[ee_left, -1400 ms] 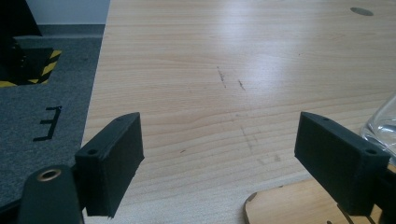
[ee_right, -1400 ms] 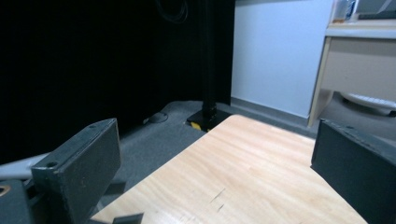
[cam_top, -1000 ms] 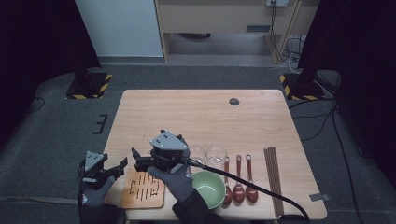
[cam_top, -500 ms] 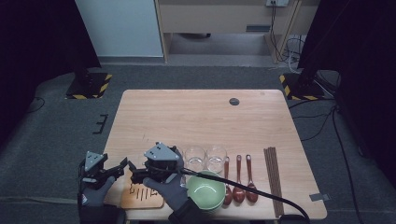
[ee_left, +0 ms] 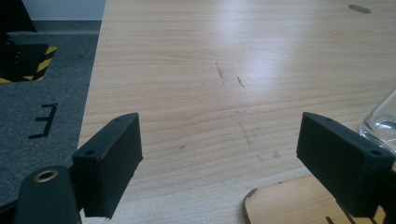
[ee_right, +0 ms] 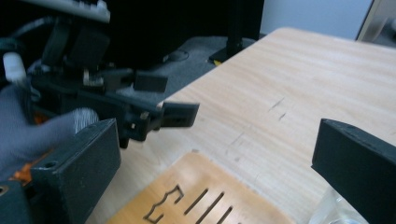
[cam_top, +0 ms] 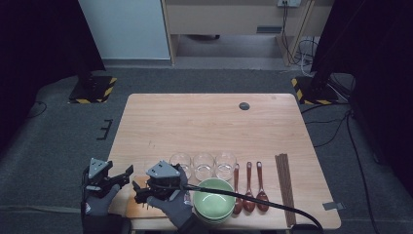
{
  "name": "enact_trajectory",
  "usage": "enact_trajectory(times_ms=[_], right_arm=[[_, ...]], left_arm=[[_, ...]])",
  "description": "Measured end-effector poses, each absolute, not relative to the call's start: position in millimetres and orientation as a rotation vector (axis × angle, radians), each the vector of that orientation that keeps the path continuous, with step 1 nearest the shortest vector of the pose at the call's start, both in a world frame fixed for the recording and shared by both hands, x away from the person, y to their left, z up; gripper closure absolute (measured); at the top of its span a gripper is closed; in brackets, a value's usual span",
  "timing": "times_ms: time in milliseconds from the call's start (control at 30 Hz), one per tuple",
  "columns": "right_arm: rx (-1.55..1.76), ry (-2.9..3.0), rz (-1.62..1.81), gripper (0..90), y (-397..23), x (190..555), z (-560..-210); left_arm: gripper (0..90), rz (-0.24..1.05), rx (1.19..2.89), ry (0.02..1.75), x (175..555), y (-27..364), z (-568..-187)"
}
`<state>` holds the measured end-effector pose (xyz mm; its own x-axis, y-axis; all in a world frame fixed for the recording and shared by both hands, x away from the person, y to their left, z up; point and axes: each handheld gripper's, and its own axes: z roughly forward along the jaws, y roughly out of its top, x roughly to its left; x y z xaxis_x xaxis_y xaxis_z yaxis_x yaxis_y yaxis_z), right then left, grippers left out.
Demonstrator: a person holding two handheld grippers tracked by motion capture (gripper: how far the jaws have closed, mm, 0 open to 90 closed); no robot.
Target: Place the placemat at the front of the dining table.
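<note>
Hovering with fingers apart, the right gripper [cam_top: 146, 191] frames the slotted wooden board [ee_right: 205, 198] below.

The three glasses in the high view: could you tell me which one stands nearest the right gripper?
The leftmost glass, just beyond the right gripper; the other two stand farther toward the spoons.

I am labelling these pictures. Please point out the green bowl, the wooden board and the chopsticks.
green bowl [cam_top: 213, 201], high view, inner bottom.
wooden board [ee_right: 196, 198], right gripper view, slotted top face.
chopsticks [cam_top: 285, 187], high view, middle of bundle.

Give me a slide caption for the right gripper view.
Open right tongs hover above a slotted wooden board, with the left tongs just beyond.
</note>
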<state>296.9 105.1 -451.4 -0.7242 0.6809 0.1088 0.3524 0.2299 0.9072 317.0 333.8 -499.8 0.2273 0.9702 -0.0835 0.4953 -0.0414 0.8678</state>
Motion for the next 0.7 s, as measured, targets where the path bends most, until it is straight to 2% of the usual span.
enact_trajectory(times_ms=[700], right_arm=[[1.003,2.293,1.367,1.6,110.5,288.6,-496.0]], left_arm=[[11.5,0.669,1.748,1.364,320.1,321.1,-507.7]])
